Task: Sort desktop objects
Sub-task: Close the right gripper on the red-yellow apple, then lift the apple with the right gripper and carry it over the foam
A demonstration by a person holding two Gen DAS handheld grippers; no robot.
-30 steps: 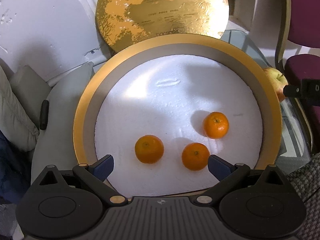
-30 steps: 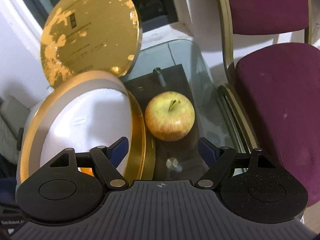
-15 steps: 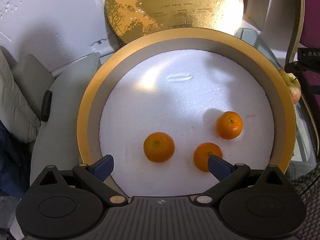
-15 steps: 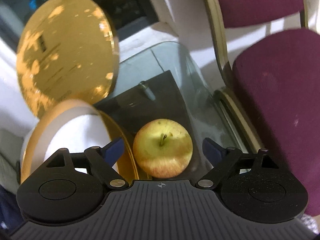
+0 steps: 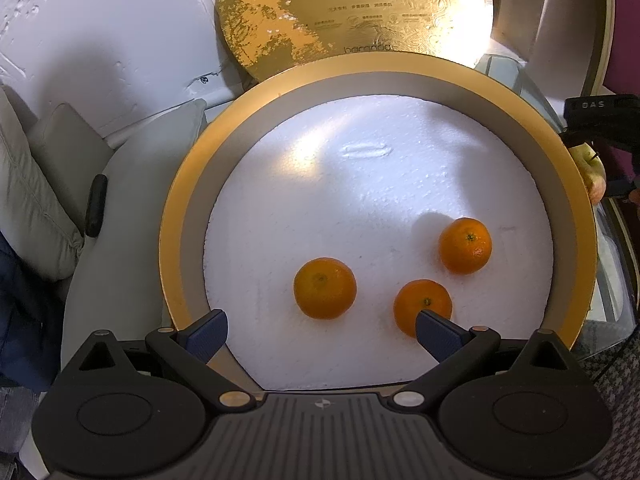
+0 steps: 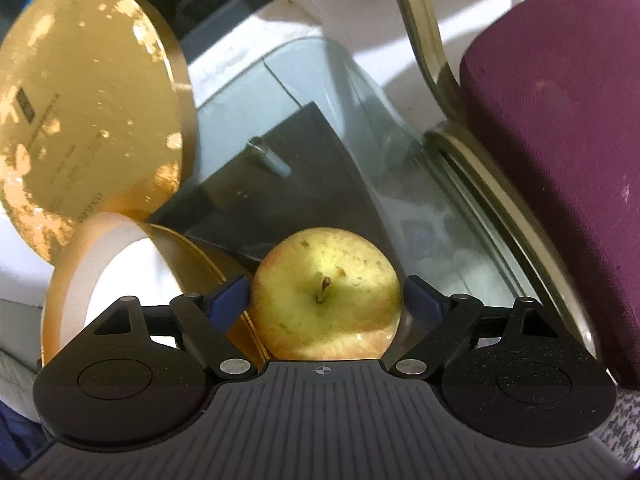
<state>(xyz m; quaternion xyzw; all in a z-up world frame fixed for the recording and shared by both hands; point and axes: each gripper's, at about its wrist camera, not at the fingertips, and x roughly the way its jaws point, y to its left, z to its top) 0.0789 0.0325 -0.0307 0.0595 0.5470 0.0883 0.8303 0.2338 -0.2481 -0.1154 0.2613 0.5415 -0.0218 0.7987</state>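
A round gold box (image 5: 176, 216) with a white foam floor holds three tangerines: one left (image 5: 325, 288), one low right (image 5: 420, 304), one far right (image 5: 465, 245). My left gripper (image 5: 318, 320) hangs open over the box's near side with nothing between its fingers. A yellow-red apple (image 6: 326, 296) sits on the glass table beside the box's right rim. My right gripper (image 6: 324, 292) straddles the apple; its jaws have just been opening, and one finger stands on each side of the fruit with no visible press. From the left wrist view the apple (image 5: 592, 172) peeks past the rim.
The gold lid (image 5: 352, 12) leans upright behind the box. A purple chair (image 6: 560, 120) with a brass frame stands right of the glass table (image 6: 320, 100). Grey cushions (image 5: 40, 184) lie left of the box.
My right gripper came down and forward over the apple, which went from ahead of the fingertips to between them; its jaws widened. The left gripper barely moved.
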